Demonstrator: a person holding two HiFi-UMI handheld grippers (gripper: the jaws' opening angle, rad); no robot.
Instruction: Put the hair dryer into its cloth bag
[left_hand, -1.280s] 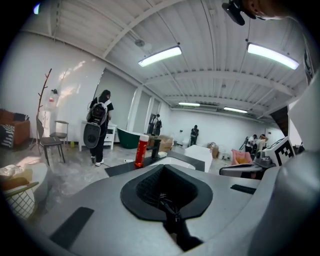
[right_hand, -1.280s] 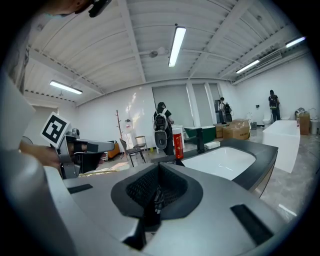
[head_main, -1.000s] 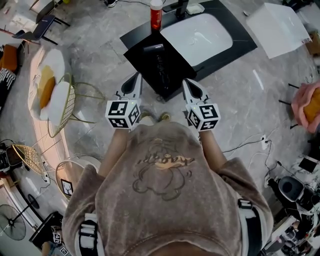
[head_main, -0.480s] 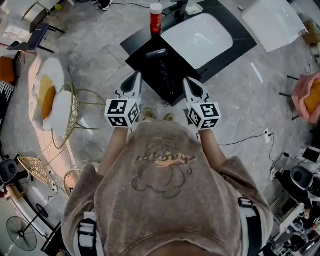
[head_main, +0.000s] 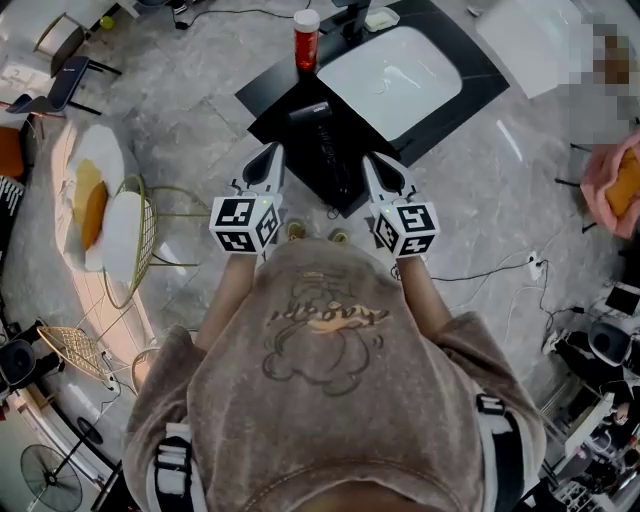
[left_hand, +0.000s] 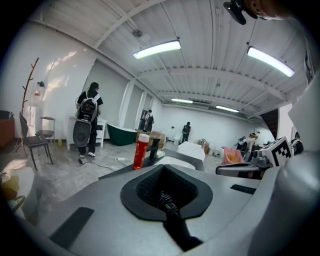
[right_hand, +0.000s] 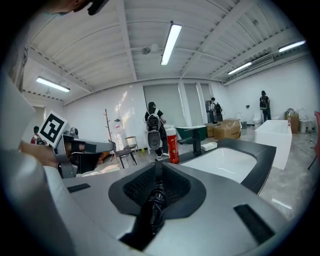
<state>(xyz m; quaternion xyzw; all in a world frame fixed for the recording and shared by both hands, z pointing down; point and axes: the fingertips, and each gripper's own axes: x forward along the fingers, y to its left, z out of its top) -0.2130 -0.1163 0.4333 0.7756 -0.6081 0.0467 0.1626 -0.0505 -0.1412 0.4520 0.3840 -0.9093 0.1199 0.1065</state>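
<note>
left gripper (head_main: 270, 160) jaws together, near hair dryer (head_main: 322, 140).

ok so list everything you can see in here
hair dryer: one, black, on the cloth bag
cloth bag: one, black, counter's near corner
counter: one, black, ahead
sink: one, white, in the counter
bottle: one, red, counter's far left
tap: one, black, behind the sink
wire chairs: two, gold, floor at left
people: three, dark clothes, across the room
sweatshirt: one, brown, on the person
left hand-held gripper: one, grey, shut, empty
right hand-held gripper: one, grey, jaws opening, nothing between them
</note>
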